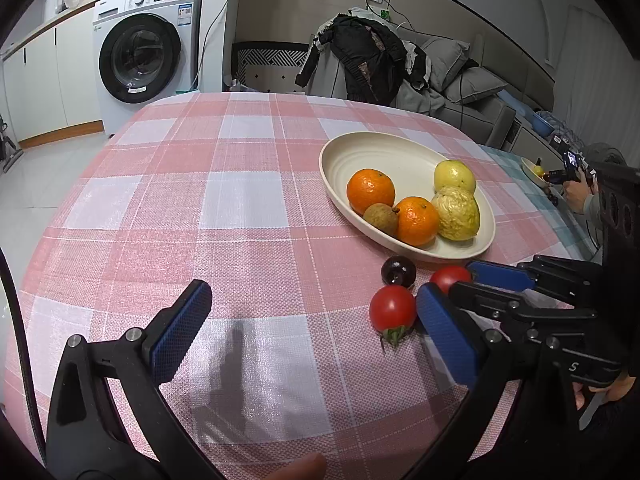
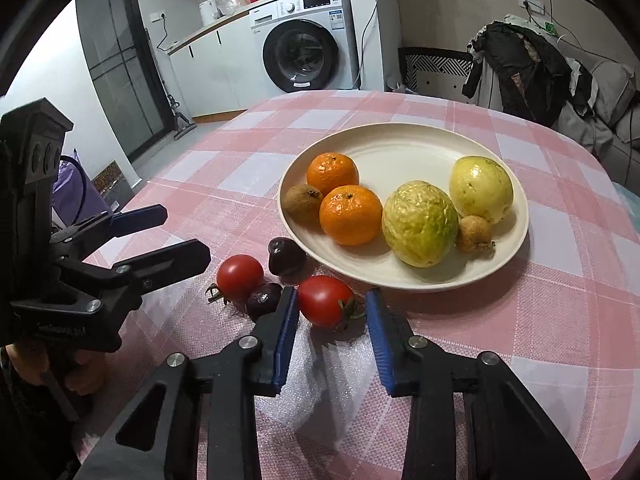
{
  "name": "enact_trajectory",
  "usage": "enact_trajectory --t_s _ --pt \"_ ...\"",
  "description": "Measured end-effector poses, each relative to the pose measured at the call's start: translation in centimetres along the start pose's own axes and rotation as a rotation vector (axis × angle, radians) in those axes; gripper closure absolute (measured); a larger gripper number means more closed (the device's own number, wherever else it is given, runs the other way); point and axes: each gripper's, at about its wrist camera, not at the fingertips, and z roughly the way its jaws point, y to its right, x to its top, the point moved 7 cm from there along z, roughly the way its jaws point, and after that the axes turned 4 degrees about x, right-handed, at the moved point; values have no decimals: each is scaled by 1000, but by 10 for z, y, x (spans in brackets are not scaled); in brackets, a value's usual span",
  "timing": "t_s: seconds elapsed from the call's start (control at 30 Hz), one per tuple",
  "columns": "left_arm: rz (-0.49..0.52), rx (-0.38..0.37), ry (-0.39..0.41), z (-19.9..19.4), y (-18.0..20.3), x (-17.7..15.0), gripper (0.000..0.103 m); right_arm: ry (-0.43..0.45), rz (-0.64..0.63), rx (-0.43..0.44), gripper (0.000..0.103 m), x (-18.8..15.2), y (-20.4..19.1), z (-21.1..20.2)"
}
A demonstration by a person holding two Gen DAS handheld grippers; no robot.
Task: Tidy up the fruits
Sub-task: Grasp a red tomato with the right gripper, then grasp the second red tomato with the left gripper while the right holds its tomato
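Note:
A cream oval plate [image 2: 408,140] [image 1: 360,148] on the pink checked tablecloth holds two oranges [image 2: 350,214], two yellow-green fruits [image 2: 420,224] and two small brown fruits [image 2: 303,199]. In front of it lie two cherry tomatoes and two dark cherries [image 2: 286,256]. My right gripper [image 2: 332,308] is open with its blue pads either side of one tomato [image 2: 325,300], not closed on it; it shows in the left wrist view [image 1: 460,280]. My left gripper [image 1: 312,304] is open and empty, with the other tomato [image 1: 393,308] [image 2: 239,277] near its right pad.
A washing machine [image 1: 140,52] and white cabinets stand beyond the table's far edge. A chair with dark clothes [image 1: 360,56] and a grey sofa [image 1: 472,80] are at the back right. A second table with a person holding a device [image 1: 572,172] is at far right.

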Motion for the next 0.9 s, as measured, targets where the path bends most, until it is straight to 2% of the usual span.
enact_trajectory --t_s 0.13,0.4,0.9 --pt "2 -10 -6 2 1 -1 1 7 -5 -8 75 -1 1 -4" --pt "22 0 -59 13 5 -4 1 -49 -4 -9 72 -7 3 9" --pt "60 -3 -112 27 11 -8 1 -18 -16 -31 74 -9 3 -5"
